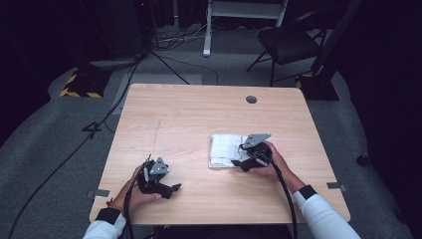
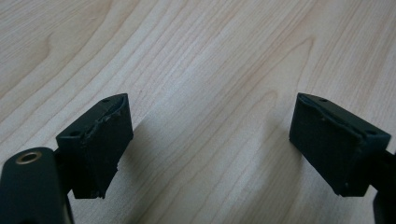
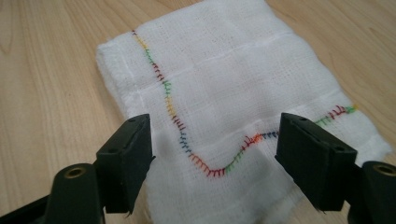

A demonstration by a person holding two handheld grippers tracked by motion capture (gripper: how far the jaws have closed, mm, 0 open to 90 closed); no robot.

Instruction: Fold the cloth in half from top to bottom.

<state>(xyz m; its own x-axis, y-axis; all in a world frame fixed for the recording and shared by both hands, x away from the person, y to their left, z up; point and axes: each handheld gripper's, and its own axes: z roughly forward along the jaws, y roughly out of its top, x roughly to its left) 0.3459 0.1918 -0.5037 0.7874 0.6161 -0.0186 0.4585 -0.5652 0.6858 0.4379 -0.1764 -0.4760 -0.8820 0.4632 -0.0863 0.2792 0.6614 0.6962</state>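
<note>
Right gripper view shows your right gripper [image 3: 212, 161] spread wide over the near part of the folded white cloth [image 3: 233, 79], its jaws straddling the curve of coloured stitching [image 3: 187, 144]. The cloth lies flat on the worktop [image 1: 174, 119], right of centre and just ahead of your right hand [image 1: 271, 164]. To take it cleanly, lower both jaws until they press the fabric, then close on the stitched corner so you catch the top layer, not the whole stack. Your left gripper [image 1: 171, 189] rests well apart over bare wood, jaws wide and empty; bring it across to pin the cloth if it slides. The pale wood looks smooth and gives little friction. Beyond the worktop are grey carpet, trailing cables [image 1: 74, 149] and a black chair [image 1: 286, 45].
</note>
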